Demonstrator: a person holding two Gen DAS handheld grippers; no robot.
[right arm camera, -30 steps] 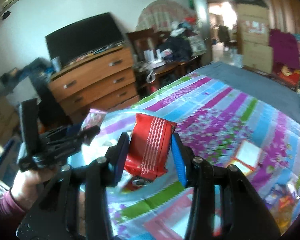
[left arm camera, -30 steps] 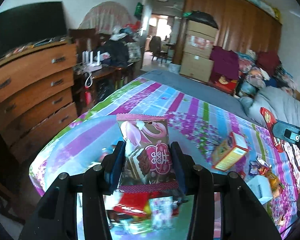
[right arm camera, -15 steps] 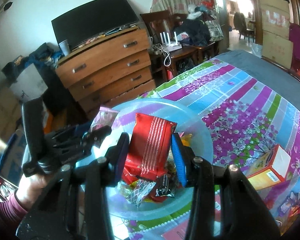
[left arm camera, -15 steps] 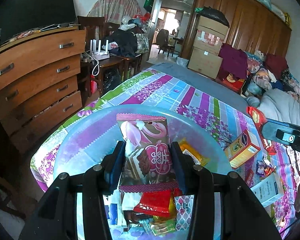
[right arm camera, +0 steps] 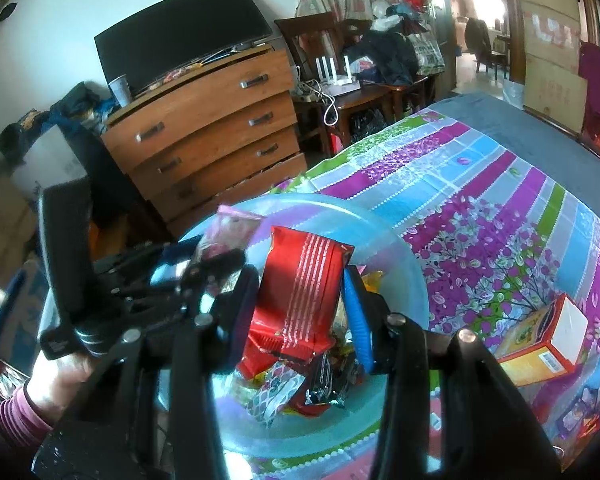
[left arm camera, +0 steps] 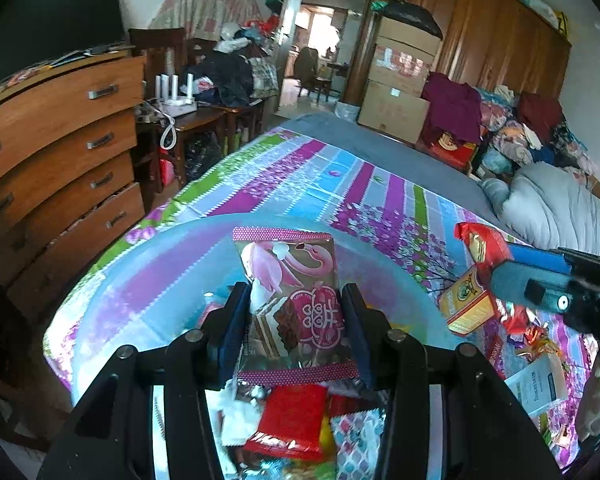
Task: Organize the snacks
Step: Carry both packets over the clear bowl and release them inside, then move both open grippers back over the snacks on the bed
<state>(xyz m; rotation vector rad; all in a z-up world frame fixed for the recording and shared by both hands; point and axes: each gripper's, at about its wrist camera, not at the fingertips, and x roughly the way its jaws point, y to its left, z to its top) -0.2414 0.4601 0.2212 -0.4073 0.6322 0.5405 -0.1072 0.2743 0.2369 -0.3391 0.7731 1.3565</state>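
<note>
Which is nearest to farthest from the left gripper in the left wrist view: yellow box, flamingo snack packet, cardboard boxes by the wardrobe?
1. Flamingo snack packet, clamped in the left gripper.
2. Yellow box, on the bedspread to the right.
3. Cardboard boxes, stacked across the room by the wardrobe.

1. I'm looking into a lived-in home bedroom — the bed, under a striped floral cover, fills the middle of my view.
2. Left of the bed I see a wooden chest of drawers with a dark television on top.
3. Beyond the bed's far end stand stacked cardboard boxes against a tall wooden wardrobe.
4. Right of the bed, clothes and bedding lie heaped — plainly household clutter.
5. Past the bed's far corner, a doorway opens onto another room.
</note>
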